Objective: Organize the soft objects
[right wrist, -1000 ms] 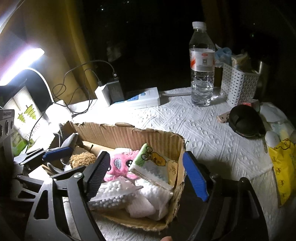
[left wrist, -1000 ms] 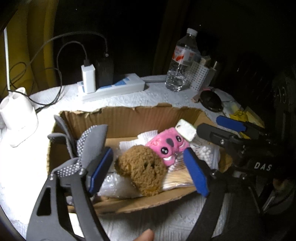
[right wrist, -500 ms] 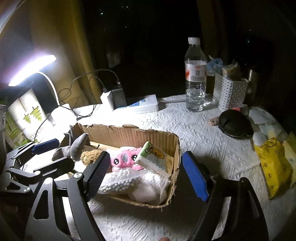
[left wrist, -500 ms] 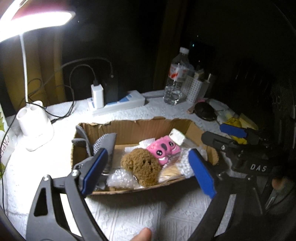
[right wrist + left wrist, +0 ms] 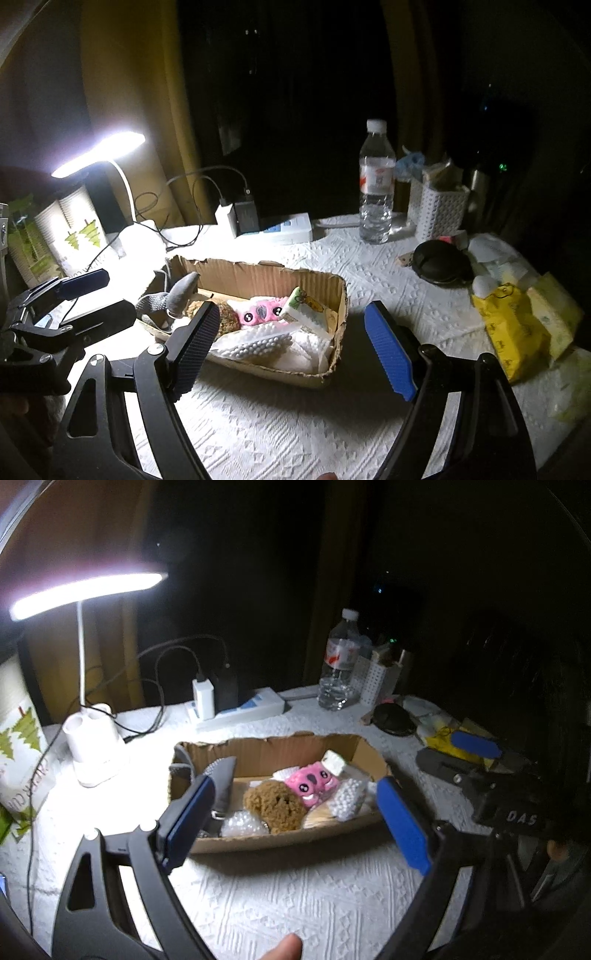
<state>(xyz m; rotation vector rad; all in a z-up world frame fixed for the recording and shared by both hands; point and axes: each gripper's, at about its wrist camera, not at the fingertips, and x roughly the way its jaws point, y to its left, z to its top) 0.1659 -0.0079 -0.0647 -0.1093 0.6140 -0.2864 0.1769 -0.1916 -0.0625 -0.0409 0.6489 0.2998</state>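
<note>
A shallow cardboard box (image 5: pixel 280 749) (image 5: pixel 340 295) sits on the white table. It holds a brown fuzzy toy (image 5: pixel 275 805) (image 5: pixel 227 319), a pink plush (image 5: pixel 310 781) (image 5: pixel 260 312), grey gloves (image 5: pixel 221 779) (image 5: pixel 181 291), bubble wrap (image 5: pixel 242 825), white bead packs (image 5: pixel 349 794) (image 5: pixel 255 341) and a small printed packet (image 5: pixel 306 314). My left gripper (image 5: pixel 295 819) is open and empty, held back above the box's near side. My right gripper (image 5: pixel 291 343) is open and empty, in front of the box's right end.
A lit desk lamp (image 5: pixel 85 590) (image 5: pixel 99 153) stands at the left on a white base (image 5: pixel 94 746). A power strip with chargers (image 5: pixel 236 705) (image 5: pixel 288 229), a water bottle (image 5: pixel 340 664) (image 5: pixel 376 184), a white basket (image 5: pixel 439 210), a black case (image 5: pixel 439 262) and yellow packets (image 5: pixel 513 325) lie behind and right.
Both grippers have pulled back and up from the box, so it looks smaller and farther. The box contents have not moved. Both grippers stay open.
</note>
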